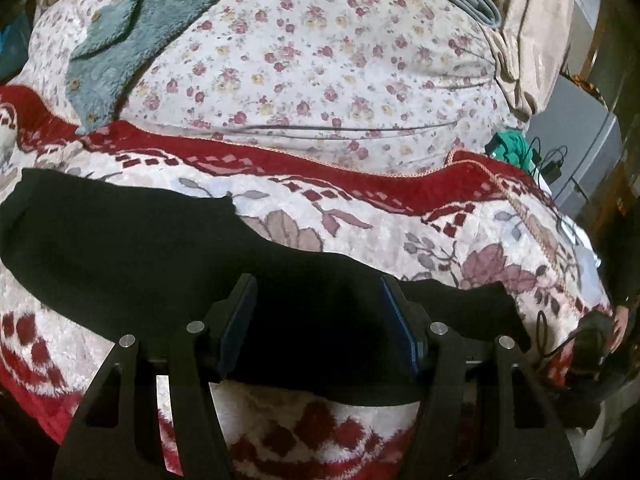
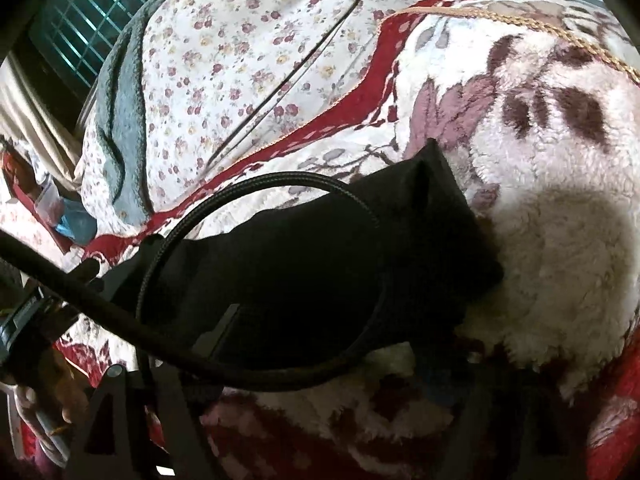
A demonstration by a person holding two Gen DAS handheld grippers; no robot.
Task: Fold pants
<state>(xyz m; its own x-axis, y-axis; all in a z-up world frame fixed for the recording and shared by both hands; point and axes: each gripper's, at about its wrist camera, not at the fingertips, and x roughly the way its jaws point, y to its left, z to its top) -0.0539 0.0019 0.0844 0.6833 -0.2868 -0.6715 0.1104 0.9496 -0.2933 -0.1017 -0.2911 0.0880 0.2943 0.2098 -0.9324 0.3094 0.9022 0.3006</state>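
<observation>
The black pants lie flat across a red and white floral blanket. My left gripper is open, its blue-padded fingers spread just above the middle of the pants with nothing held. In the right wrist view the pants fill the centre, with a folded corner pointing up at the right. My right gripper is low over the pants; one finger shows faintly, the rest is hidden by dark cloth and a cable, so I cannot tell its state.
A flowered quilt lies behind the blanket with a teal fleece garment on it. A green cloth and cables sit at the right edge. A thick black cable loops across the right wrist view.
</observation>
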